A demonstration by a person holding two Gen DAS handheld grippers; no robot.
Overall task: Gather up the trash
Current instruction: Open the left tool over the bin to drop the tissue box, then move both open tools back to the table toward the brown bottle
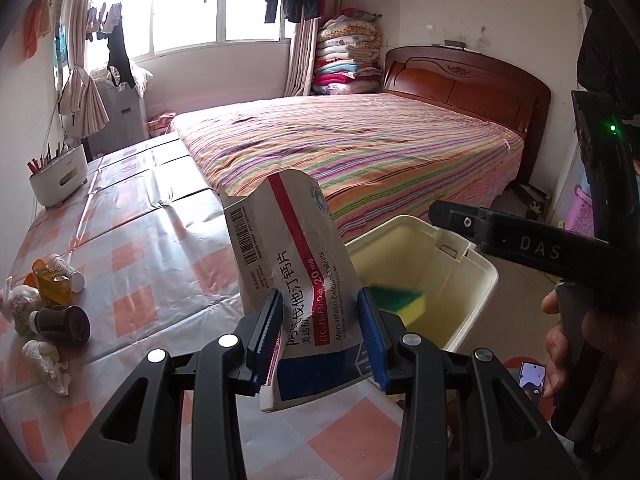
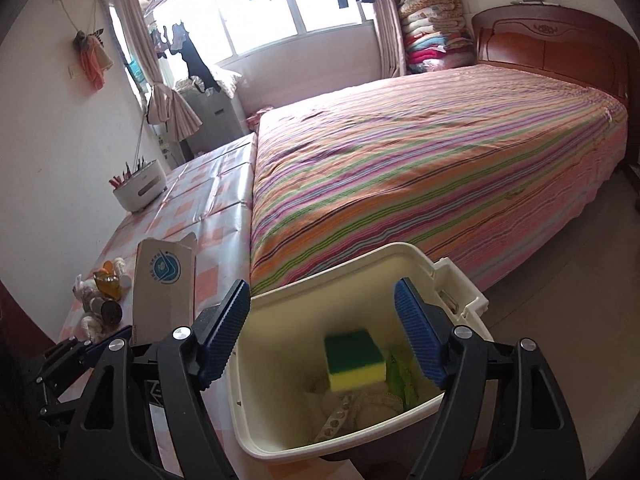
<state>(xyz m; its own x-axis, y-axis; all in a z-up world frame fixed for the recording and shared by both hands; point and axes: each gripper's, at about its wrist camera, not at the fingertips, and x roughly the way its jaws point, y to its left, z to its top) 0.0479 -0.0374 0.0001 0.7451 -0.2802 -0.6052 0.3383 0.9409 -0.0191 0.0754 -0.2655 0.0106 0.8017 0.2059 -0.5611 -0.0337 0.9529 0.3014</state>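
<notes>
Clearly light and easily crushed, the flattened white-and-red cardboard medicine box [image 1: 296,280] is pinched low across its width by the left gripper [image 1: 320,332] beyond the tabletop's [image 1: 160,264] edge beside the cream plastic bin [image 2: 280,360], over which the right gripper [image 2: 320,340] hangs spread and empty.

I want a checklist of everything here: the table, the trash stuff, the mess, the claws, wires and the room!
Surface: table under a shiny checked cloth.
Job's things: cream bin holding a green-yellow sponge and other trash; flattened medicine box.
Clutter: dark bottle, orange wrapper, crumpled tissue, white pencil holder.
Claws: left claw clamps the medicine box; right claw open above the bin, nothing between its pads.
Cables: nothing seen.
Surroundings: striped bed, folded blankets, hanging laundry by the window.
</notes>
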